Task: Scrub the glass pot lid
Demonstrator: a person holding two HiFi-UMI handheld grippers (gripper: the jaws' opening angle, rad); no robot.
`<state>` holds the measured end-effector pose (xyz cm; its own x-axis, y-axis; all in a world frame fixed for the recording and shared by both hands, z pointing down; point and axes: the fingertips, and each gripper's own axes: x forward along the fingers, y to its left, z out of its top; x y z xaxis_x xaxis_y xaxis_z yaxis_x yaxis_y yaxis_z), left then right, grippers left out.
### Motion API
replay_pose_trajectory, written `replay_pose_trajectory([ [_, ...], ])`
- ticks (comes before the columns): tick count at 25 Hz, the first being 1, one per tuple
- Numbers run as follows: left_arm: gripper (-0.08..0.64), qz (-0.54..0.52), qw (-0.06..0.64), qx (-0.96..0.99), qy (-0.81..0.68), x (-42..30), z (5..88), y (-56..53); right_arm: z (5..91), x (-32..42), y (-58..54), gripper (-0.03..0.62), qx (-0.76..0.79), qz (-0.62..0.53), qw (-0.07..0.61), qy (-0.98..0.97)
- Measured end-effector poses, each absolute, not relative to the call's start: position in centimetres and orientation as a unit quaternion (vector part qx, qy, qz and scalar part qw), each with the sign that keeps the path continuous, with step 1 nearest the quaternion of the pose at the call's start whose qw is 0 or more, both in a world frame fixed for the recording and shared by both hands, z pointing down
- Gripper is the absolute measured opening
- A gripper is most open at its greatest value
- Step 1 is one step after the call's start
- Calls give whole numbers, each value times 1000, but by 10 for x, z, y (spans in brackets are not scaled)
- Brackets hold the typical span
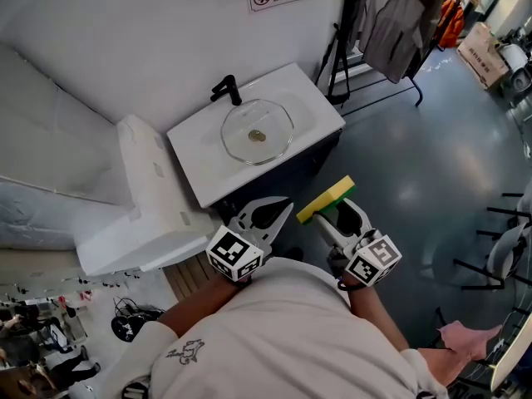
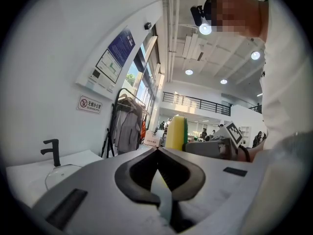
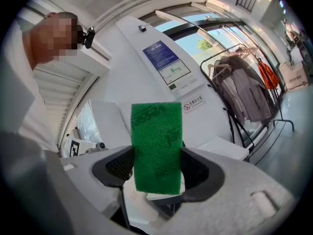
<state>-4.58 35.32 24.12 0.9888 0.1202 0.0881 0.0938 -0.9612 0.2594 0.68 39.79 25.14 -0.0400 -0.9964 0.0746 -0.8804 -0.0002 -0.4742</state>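
Observation:
The glass pot lid (image 1: pixel 256 131) lies in the basin of a white sink counter (image 1: pixel 199 169), its knob near the drain; the left gripper view catches its edge (image 2: pixel 61 175) beside the black faucet (image 2: pixel 51 152). Both grippers hang in the air in front of the counter, apart from the lid. My left gripper (image 1: pixel 287 204) (image 2: pixel 157 149) is shut, tips together and nothing between them. My right gripper (image 1: pixel 337 209) (image 3: pixel 156 168) is shut on a yellow and green sponge (image 1: pixel 326 199) (image 3: pixel 157 148), whose green scouring face points toward its camera. The sponge (image 2: pixel 176 132) stands upright just right of the left jaws.
A black faucet (image 1: pixel 226 88) stands at the sink's back left. White foam slabs (image 1: pixel 141 198) lean left of the counter. A clothes rack (image 1: pixel 391 23) stands behind on the right, and a chair (image 1: pixel 507 248) on the grey floor at the far right.

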Motion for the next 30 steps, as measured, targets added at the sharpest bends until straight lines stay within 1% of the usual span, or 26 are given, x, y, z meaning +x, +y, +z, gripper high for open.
replay_pose_trajectory([
  [10, -2, 47, 137, 986, 85, 2, 246, 329, 257, 49, 376, 295, -698, -204, 144, 671],
  [18, -2, 42, 139, 986, 79, 15, 244, 260, 254, 64, 307, 295, -697, -203, 132, 675],
  [23, -2, 34, 132, 988, 71, 11, 232, 194, 244, 58, 241, 295, -687, -195, 128, 688],
  [30, -2, 26, 112, 993, 36, -13, 229, 117, 238, 37, 158, 295, -666, -185, 129, 712],
])
